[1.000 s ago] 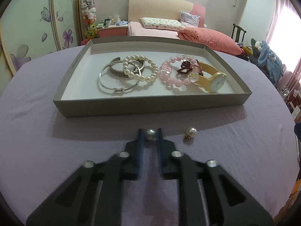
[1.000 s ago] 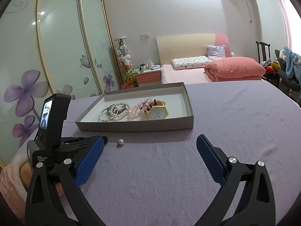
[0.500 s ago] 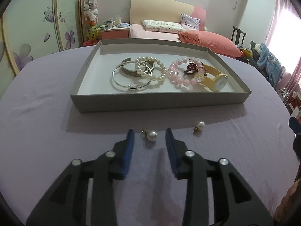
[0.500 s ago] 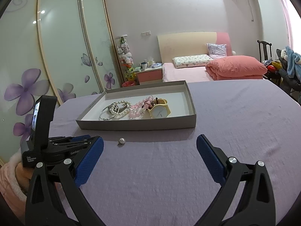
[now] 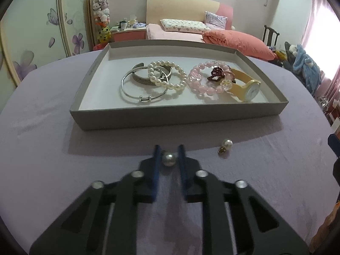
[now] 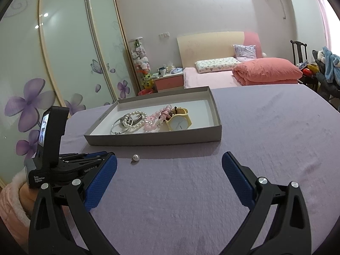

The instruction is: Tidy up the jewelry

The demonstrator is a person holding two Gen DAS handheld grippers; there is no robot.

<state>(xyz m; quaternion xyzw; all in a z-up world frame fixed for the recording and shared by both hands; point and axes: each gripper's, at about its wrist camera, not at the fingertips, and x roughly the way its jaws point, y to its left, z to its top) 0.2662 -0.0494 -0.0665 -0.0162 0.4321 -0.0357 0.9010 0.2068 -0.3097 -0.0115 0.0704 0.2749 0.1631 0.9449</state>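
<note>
Blue-padded left gripper (image 5: 169,156) brackets a pearl earring (image 5: 169,159), jaws narrowed but contact unclear; it lies just short of the grey tray (image 5: 178,118) near edge, a second pearl earring (image 5: 226,145) to its right. Right gripper (image 6: 169,181) hangs wide open, farther off, over the lilac tablecloth (image 6: 265,131); bed (image 6: 214,74) beyond.

The left gripper (image 5: 169,158), black with blue pads, sits low over the purple cloth and points straight ahead. Its two fingers are close together with only a small gap between them. The right gripper (image 6: 169,177), also black with blue pads, has its fingers spread wide apart and holds nothing. The left one shows at its left side.
</note>
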